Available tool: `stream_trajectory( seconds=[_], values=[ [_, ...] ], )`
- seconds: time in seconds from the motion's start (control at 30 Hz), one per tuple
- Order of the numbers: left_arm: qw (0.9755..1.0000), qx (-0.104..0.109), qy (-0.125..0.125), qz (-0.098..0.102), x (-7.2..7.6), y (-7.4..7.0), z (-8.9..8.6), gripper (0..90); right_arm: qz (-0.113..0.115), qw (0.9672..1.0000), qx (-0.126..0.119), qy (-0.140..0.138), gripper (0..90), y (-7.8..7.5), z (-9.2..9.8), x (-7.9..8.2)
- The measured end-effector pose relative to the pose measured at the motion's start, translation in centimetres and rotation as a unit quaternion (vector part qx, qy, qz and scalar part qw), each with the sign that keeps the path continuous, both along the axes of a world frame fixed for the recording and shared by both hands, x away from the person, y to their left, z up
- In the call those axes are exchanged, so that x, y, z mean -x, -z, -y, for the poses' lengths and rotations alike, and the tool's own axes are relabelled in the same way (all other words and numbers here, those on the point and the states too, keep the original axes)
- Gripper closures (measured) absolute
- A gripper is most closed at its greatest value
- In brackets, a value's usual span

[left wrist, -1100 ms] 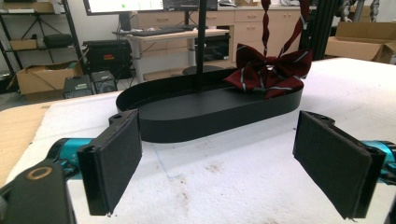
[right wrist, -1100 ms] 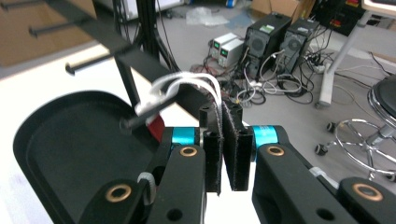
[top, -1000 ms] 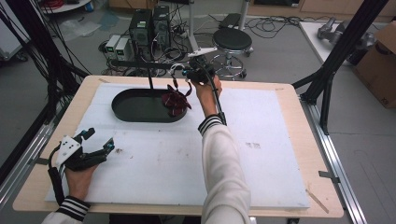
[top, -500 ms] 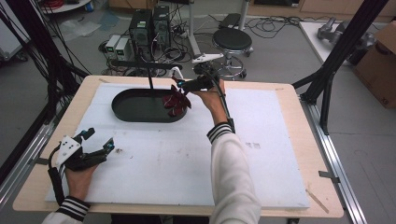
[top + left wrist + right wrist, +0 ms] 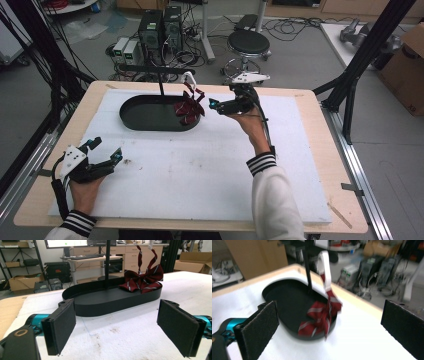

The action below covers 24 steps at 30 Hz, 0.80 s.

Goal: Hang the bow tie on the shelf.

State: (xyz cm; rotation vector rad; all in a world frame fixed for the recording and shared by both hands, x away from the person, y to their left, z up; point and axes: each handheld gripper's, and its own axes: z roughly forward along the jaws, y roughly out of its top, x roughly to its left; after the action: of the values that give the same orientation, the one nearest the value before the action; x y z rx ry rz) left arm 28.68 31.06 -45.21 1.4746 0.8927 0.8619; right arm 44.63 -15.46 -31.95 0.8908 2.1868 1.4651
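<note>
The high view looks forward and down from above the person's side, far enough back to take in the whole table around the black oval tray (image 5: 150, 112). The left gripper view sits low near the table's front edge, facing the tray (image 5: 110, 302) from its long side, fairly near. The right gripper view looks down at the tray (image 5: 287, 302) from its other end, also near. All three share the tray and the red striped bow tie (image 5: 189, 106) (image 5: 142, 281) (image 5: 319, 315) at its end.
</note>
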Motion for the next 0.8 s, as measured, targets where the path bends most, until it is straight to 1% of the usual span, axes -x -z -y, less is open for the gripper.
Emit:
stream_trajectory(
  seconds=[0.03, 0.1, 0.13, 0.17, 0.27, 0.33, 0.37, 0.4, 0.43, 0.5, 0.53, 0.57, 0.6, 0.63, 0.67, 0.7, 0.73, 0.77, 0.8],
  values=[
    [1.0000, -0.001, 0.000, 0.001, 0.0, 0.0, 0.0, 15.8, 0.001, 1.0000, 0.004, 0.001, 0.4, -0.2, 0.4, 0.4],
    [1.0000, -0.001, 0.000, 0.002, 0.0, 0.0, 0.0, 15.9, 0.033, 0.9994, -0.012, 0.002, 0.5, -0.4, 1.3, 1.6],
    [1.0000, -0.001, -0.001, 0.002, 0.0, 0.0, 0.0, 15.8, 0.038, 0.9991, -0.018, 0.000, 0.5, -0.5, 1.7, 2.2],
    [1.0000, -0.002, 0.000, 0.003, 0.0, 0.0, 0.0, 15.8, 0.038, 0.9991, -0.019, 0.000, 0.5, -0.6, 2.1, 2.8],
    [1.0000, -0.002, 0.000, 0.004, 0.1, 0.0, 0.0, 15.8, 0.047, 0.9987, -0.018, 0.002, 0.5, -0.6, 3.5, 4.8],
    [1.0000, -0.003, 0.000, 0.004, 0.1, 0.0, 0.0, 15.9, 0.055, 0.9984, -0.015, 0.008, 0.5, 0.0, 4.8, 6.8],
    [1.0000, -0.003, 0.000, 0.004, 0.1, 0.0, 0.0, 15.9, 0.070, 0.9973, -0.017, 0.014, 0.5, 0.9, 6.1, 8.7],
    [1.0000, -0.002, 0.000, 0.004, 0.1, 0.0, 0.0, 15.9, 0.070, 0.9973, -0.017, 0.014, 0.5, 0.9, 6.1, 8.7],
    [1.0000, -0.002, -0.001, 0.004, 0.1, 0.0, 0.0, 15.8, 0.074, 0.9968, -0.021, 0.022, 0.5, 1.5, 6.8, 9.8],
    [1.0000, -0.002, -0.001, 0.005, 0.1, 0.0, 0.0, 15.8, 0.095, 0.9942, -0.032, 0.037, 0.5, 3.3, 8.1, 11.9],
    [1.0000, -0.003, -0.001, 0.007, 0.1, 0.0, 0.0, 15.9, 0.095, 0.9936, -0.038, 0.047, 0.5, 4.2, 8.6, 12.8],
    [1.0000, -0.002, -0.001, 0.007, 0.1, 0.0, 0.1, 15.9, 0.111, 0.9914, -0.044, 0.055, 0.5, 5.3, 9.2, 13.6],
    [1.0000, -0.003, -0.001, 0.007, 0.1, 0.0, 0.1, 15.9, 0.125, 0.9886, -0.054, 0.065, 0.5, 6.5, 9.6, 14.4],
    [1.0000, -0.003, -0.001, 0.007, 0.1, 0.0, 0.1, 15.8, 0.131, 0.9841, -0.080, 0.090, 0.5, 8.5, 10.5, 15.5],
    [1.0000, -0.003, -0.001, 0.007, 0.2, 0.0, 0.1, 15.8, 0.131, 0.9841, -0.080, 0.090, 0.5, 8.5, 10.5, 15.5],
    [1.0000, -0.004, -0.001, 0.009, 0.1, 0.0, 0.1, 15.9, 0.130, 0.9822, -0.097, 0.094, 0.6, 9.3, 10.8, 15.9],
    [0.9999, -0.004, 0.000, 0.009, 0.2, 0.0, 0.1, 15.9, 0.134, 0.9802, -0.107, 0.099, 0.5, 10.1, 11.2, 16.1],
    [1.0000, -0.004, 0.000, 0.009, 0.2, 0.0, 0.1, 15.8, 0.128, 0.9800, -0.111, 0.105, 0.5, 10.8, 11.3, 16.4],
    [1.0000, -0.003, 0.000, 0.009, 0.2, 0.0, 0.1, 15.8, 0.129, 0.9797, -0.109, 0.108, 0.5, 11.4, 11.5, 16.5]
  ],
)
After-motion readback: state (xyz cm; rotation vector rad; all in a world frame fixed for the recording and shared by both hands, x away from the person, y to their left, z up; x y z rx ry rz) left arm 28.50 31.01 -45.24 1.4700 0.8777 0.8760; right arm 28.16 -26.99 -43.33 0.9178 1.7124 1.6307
